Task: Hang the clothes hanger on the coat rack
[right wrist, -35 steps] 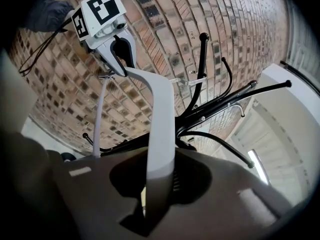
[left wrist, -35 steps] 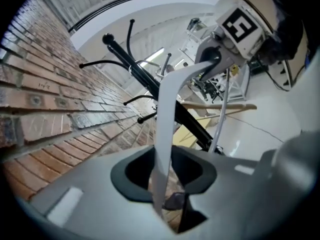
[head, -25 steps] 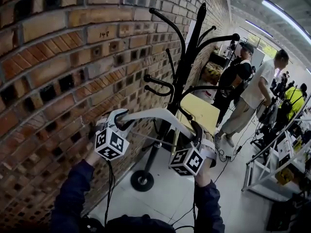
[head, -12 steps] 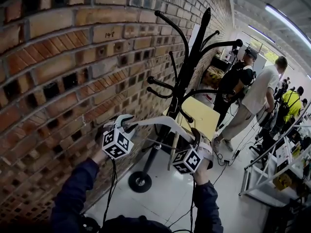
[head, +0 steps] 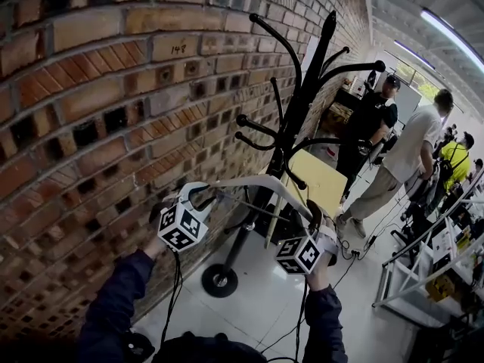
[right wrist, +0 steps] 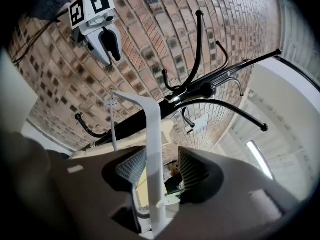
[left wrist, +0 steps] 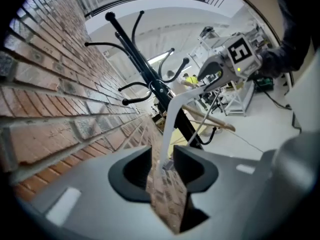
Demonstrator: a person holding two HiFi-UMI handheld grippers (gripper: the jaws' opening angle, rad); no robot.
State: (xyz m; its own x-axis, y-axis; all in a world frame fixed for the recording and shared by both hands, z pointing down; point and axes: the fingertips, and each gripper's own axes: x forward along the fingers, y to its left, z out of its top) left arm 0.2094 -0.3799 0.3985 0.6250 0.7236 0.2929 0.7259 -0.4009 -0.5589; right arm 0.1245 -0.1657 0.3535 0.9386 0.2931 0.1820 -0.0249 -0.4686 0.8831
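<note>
Brick wall (head: 91, 127) left, coat rack (head: 306, 104) centre, clothes hanger (head: 249, 181) bridging below it: my left tongs (head: 198, 195) just closing round one tip, right tongs (head: 311, 214) parted round the other. I'd clamp both before lifting.

A white clothes hanger (head: 253, 183) is spanned between the left tongs (head: 198, 197) and the right tongs (head: 311, 216), one end at each. The left tongs' jaws have just been closing, with the hanger's end between them. Beyond the tongs a black coat rack (head: 302, 104) is seen upright, close to the brick wall (head: 98, 89) left of the left tongs; people (head: 408, 146) are seen well beyond the right tongs
</note>
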